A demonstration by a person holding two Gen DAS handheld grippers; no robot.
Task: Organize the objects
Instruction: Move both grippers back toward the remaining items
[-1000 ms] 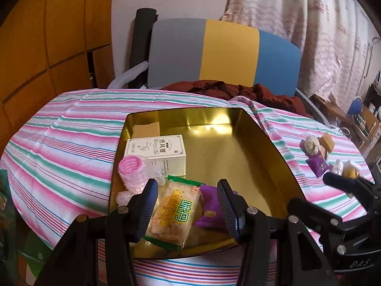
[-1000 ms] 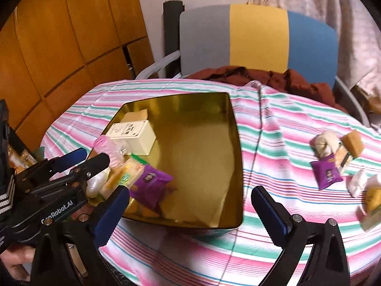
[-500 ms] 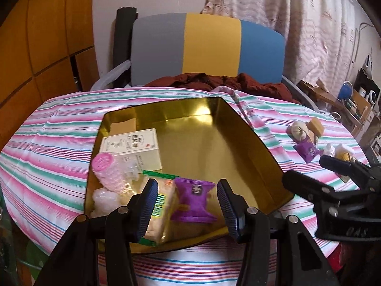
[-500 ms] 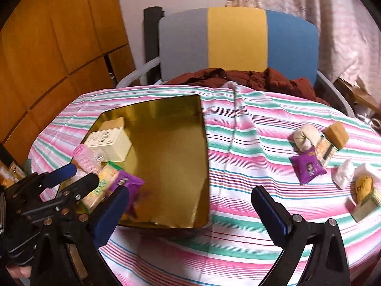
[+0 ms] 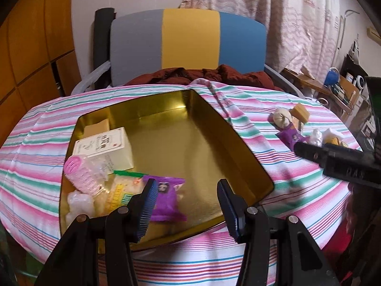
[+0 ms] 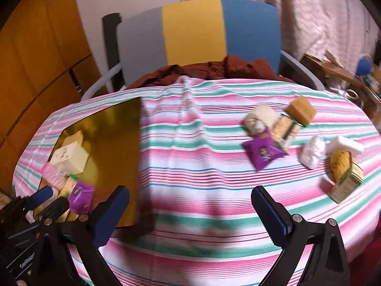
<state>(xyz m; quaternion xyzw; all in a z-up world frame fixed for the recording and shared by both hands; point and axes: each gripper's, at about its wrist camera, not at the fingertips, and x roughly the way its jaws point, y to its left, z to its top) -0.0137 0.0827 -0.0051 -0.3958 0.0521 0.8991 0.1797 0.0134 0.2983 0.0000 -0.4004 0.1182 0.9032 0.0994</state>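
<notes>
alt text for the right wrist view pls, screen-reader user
The open right gripper hangs empty over a striped tablecloth, facing loose snacks at right, among them a purple packet and a brown block. At left a gold tray holds a white box and more packets, with the left gripper at its near edge.

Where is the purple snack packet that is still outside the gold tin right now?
In the right wrist view the purple snack packet lies on the striped tablecloth, right of the gold tin, touching the pale cloth bundle just behind it.
</notes>
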